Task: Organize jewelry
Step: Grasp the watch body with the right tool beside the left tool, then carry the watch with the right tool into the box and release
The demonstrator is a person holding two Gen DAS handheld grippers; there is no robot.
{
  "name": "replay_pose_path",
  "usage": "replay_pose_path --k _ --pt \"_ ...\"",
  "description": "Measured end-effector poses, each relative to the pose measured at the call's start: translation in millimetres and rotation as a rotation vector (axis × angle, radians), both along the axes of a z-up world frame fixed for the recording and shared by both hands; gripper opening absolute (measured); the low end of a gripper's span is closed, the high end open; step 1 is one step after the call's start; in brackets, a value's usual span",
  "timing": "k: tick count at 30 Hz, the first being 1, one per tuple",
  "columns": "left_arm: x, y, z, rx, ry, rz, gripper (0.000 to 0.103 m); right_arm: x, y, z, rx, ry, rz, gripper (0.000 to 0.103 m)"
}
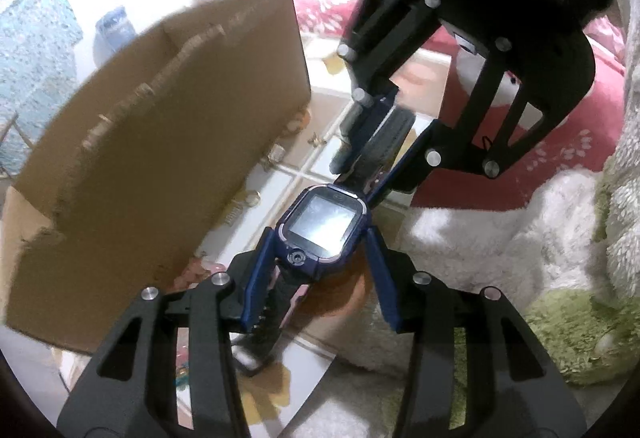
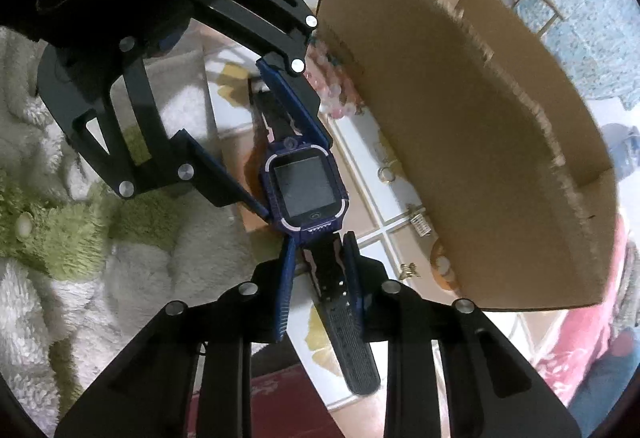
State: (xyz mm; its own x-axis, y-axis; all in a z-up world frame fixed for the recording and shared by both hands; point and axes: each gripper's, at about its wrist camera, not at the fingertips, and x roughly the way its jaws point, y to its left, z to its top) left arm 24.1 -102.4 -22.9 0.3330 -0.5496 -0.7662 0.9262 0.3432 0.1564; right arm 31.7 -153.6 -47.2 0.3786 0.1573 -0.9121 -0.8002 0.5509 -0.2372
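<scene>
You're mid-task: the smartwatch (image 1: 320, 224) is in the air above the white divided tray (image 2: 374, 173), beside the cardboard box (image 1: 160, 157), not yet stowed. Your left gripper (image 1: 322, 238) pinches the watch body; your right gripper (image 2: 320, 262) clamps its strap (image 2: 340, 302). Rings already lie in tray compartments.

The left claw (image 1: 320, 262) is made of black flat bars with long cut-out holes. Round silver screws are seen at the joints. Its two fingers (image 1: 256, 278) are covered in dark blue ribbed pads. The right claw (image 2: 320, 270) is built the same way: black bars, silver screws, blue fingers (image 2: 286, 290). Round black bodies are seen behind both.
</scene>
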Motion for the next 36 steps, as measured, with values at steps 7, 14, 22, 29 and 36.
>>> replay_pose_path --k 7,14,22,29,36 --pt "-10.2 11.6 33.4 -0.051 -0.084 0.019 0.038 -21.5 11.4 35.1 0.021 -0.143 -0.043 0.003" --pt "-27.7 6.3 36.1 -0.059 -0.121 0.051 0.038 -33.6 14.9 43.2 0.025 -0.217 -0.074 0.003" --pt "-19.5 29.0 88.1 -0.129 -0.211 0.072 0.038 -33.1 -8.6 100.0 0.189 -0.333 -0.197 0.003" --pt "16.1 32.3 147.0 -0.191 -0.289 0.083 0.038 -18.1 -66.7 155.1 0.502 -0.359 -0.446 0.003" --pt "95.8 3.4 171.3 -0.199 -0.203 0.113 0.030 14.0 -98.9 141.9 0.587 -0.304 -0.546 0.003"
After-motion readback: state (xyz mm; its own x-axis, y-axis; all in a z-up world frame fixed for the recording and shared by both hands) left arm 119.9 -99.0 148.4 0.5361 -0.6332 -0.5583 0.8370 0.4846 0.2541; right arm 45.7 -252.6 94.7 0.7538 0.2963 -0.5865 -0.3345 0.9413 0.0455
